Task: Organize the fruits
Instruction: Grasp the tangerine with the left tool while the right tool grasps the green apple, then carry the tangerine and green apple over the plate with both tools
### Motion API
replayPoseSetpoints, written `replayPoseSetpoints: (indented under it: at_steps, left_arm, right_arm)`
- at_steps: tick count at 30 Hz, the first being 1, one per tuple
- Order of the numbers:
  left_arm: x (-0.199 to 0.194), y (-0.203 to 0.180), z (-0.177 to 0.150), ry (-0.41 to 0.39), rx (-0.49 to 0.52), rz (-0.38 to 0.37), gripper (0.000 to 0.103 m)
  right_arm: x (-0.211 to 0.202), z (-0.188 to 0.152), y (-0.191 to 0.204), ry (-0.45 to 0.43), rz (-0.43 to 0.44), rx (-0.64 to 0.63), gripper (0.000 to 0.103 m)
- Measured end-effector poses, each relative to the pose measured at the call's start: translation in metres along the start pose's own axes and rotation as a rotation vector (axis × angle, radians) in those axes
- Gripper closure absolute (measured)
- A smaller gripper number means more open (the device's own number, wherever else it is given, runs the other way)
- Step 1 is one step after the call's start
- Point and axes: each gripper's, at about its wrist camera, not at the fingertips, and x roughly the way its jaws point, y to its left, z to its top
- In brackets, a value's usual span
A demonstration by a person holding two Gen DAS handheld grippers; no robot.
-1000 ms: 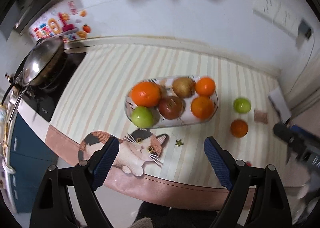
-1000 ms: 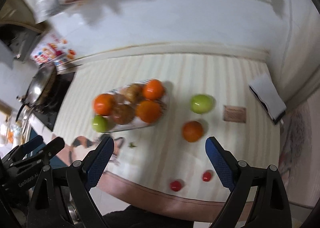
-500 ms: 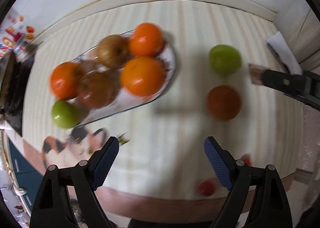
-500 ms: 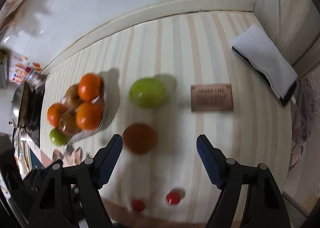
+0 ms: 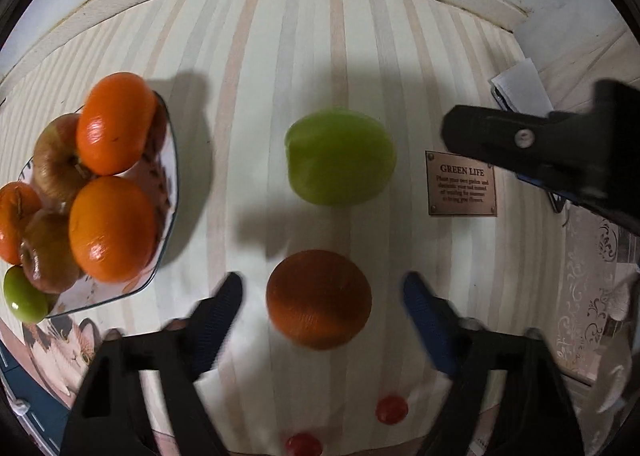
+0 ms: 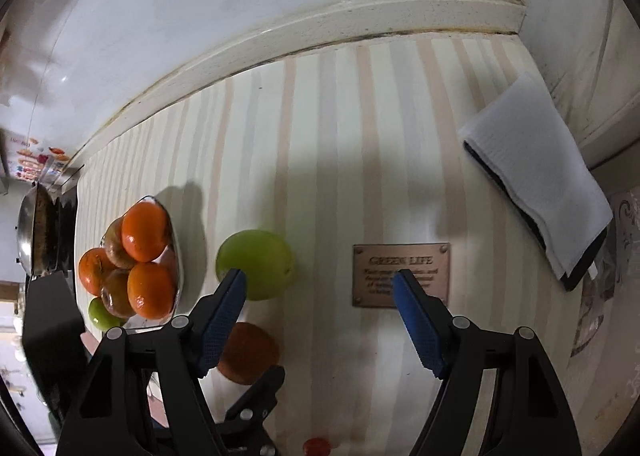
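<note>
Light falls from above and is moderate. The left gripper point(image 5: 320, 296) looks blurred, and its shadow darkens the orange point(image 5: 319, 298). The bowl fruit point(image 5: 114, 123) shows small glare. Fisheye bending curves the counter's point(image 6: 320, 144) far edge; picture corners are black.

The left gripper point(image 5: 320, 310) was a matte black plastic frame of angular, triangular arms with cut-out windows, each arm tipped by a blue rubber pad point(image 5: 218, 314) with a fine cross-hatched texture. Small round silver rivets sat at the arm joints. The right gripper point(image 6: 320, 302) had the same build: black angular arms with triangular openings, silver pivot screws point(image 6: 460, 322) on each arm, and blue knurled pads point(image 6: 416, 322) on the inner faces. Seen from the left wrist view, its black outer shell carried a single silver screw head point(image 5: 524, 137).
</note>
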Motion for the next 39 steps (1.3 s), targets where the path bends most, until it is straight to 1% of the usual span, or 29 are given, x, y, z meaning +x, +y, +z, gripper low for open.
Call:
replayPoseSetpoints:
  at_steps: [1, 2, 4, 6, 9, 14, 17, 20, 22, 23, 24, 26, 27, 30, 32, 33, 34, 36, 39]
  left_arm:
    - [0.003, -0.002, 0.001, 0.005, 0.003, 0.008, 0.047]
    - [0.005, -0.002, 0.001, 0.006, 0.007, 0.015, 0.049]
    - [0.004, -0.001, 0.001, -0.009, 0.008, 0.014, 0.050]
    - [0.003, 0.002, -0.002, -0.017, 0.008, 0.029, 0.050]
    - [-0.008, 0.014, -0.015, -0.043, -0.002, 0.051, 0.051]
    - [-0.027, 0.046, -0.045, -0.050, -0.032, 0.071, 0.051]
    - [-0.031, 0.067, -0.060, -0.039, -0.050, 0.097, 0.051]
    - [-0.027, 0.088, -0.070, -0.019, -0.090, 0.112, 0.051]
    - [-0.023, 0.098, -0.074, -0.008, -0.124, 0.109, 0.051]
    - [-0.022, 0.105, -0.076, -0.002, -0.142, 0.099, 0.051]
    - [-0.022, 0.111, -0.077, 0.001, -0.159, 0.087, 0.051]
    - [-0.023, 0.120, -0.081, -0.001, -0.180, 0.079, 0.051]
    - [-0.025, 0.128, -0.087, -0.003, -0.187, 0.074, 0.051]
    - [-0.029, 0.140, -0.092, -0.002, -0.205, 0.059, 0.051]
    - [-0.031, 0.147, -0.096, -0.002, -0.210, 0.059, 0.051]
    - [-0.032, 0.160, -0.107, -0.001, -0.212, 0.056, 0.051]
    - [-0.032, 0.163, -0.111, 0.000, -0.214, 0.056, 0.051]
    - [-0.029, 0.163, -0.110, 0.003, -0.219, 0.059, 0.051]
    - [-0.024, 0.173, -0.117, 0.012, -0.229, 0.061, 0.051]
  right_arm:
    - [0.001, 0.001, -0.003, 0.003, -0.001, 0.004, 0.024]
    - [0.002, 0.003, -0.005, 0.007, -0.001, 0.006, 0.024]
    - [0.004, 0.003, -0.007, 0.012, -0.007, 0.006, 0.024]
    - [0.008, 0.004, -0.008, 0.018, -0.007, 0.004, 0.024]
    - [0.014, 0.006, -0.004, 0.028, 0.009, 0.002, 0.024]
    - [0.034, 0.009, 0.020, 0.063, 0.054, -0.020, 0.024]
    - [0.048, 0.009, 0.036, 0.081, 0.064, -0.032, 0.024]
    - [0.065, 0.009, 0.052, 0.114, 0.041, -0.050, 0.024]
    - [0.079, 0.007, 0.061, 0.145, 0.017, -0.058, 0.028]
    - [0.084, 0.006, 0.063, 0.152, 0.019, -0.058, 0.036]
    - [0.087, 0.005, 0.066, 0.151, 0.027, -0.064, 0.038]
    - [0.086, 0.001, 0.073, 0.135, -0.014, -0.093, 0.038]
    - [0.086, -0.003, 0.077, 0.133, -0.029, -0.113, 0.038]
    - [0.081, -0.026, 0.088, 0.160, -0.008, -0.156, 0.038]
    - [0.076, -0.050, 0.098, 0.176, 0.001, -0.202, 0.038]
    - [0.074, -0.063, 0.103, 0.186, 0.002, -0.226, 0.038]
    - [0.073, -0.078, 0.109, 0.202, 0.007, -0.249, 0.038]
    - [0.073, -0.102, 0.115, 0.224, 0.014, -0.275, 0.038]
    - [0.077, -0.132, 0.123, 0.248, 0.005, -0.301, 0.038]
